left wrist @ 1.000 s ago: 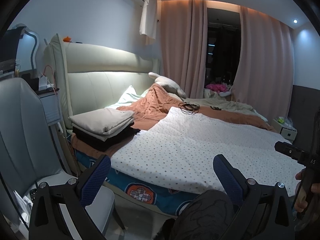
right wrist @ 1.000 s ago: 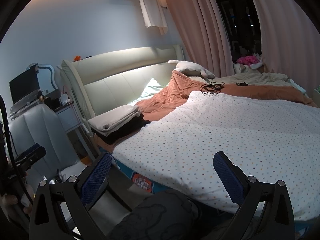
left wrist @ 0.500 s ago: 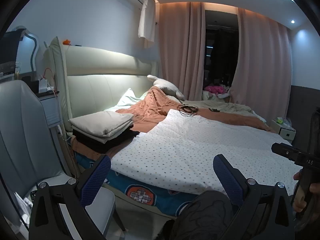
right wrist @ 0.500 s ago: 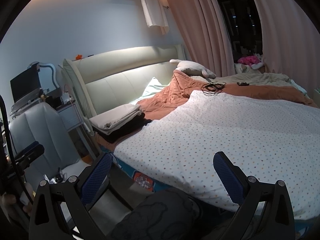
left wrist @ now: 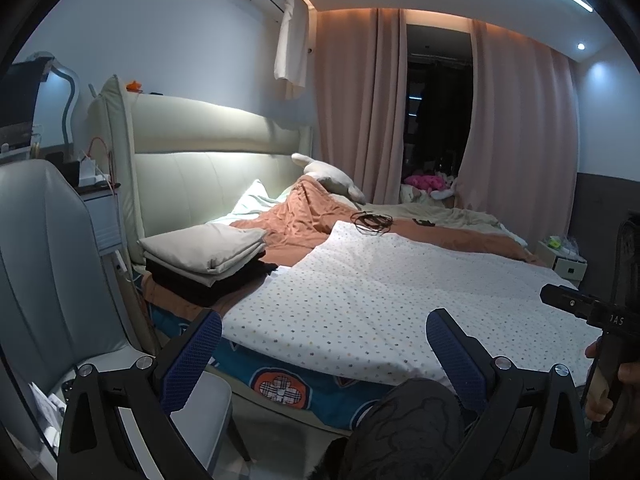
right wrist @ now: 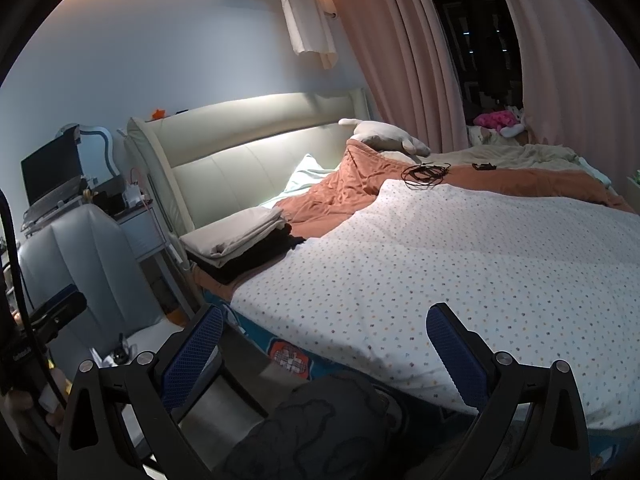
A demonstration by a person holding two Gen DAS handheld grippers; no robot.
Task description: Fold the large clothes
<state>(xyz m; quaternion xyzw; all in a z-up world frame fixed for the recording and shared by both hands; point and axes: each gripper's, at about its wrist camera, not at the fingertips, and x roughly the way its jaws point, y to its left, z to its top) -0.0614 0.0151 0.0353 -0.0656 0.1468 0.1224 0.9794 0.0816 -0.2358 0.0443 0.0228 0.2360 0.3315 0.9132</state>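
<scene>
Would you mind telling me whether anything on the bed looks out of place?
A coil of thin black cable lies on the rumpled orange blanket at the white dotted sheet's far edge, odd among bedding.

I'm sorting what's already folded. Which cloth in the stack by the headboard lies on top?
The beige folded cloth lies on top; the black folded cloth is underneath it, its dark edge showing below and toward the dotted sheet.
</scene>
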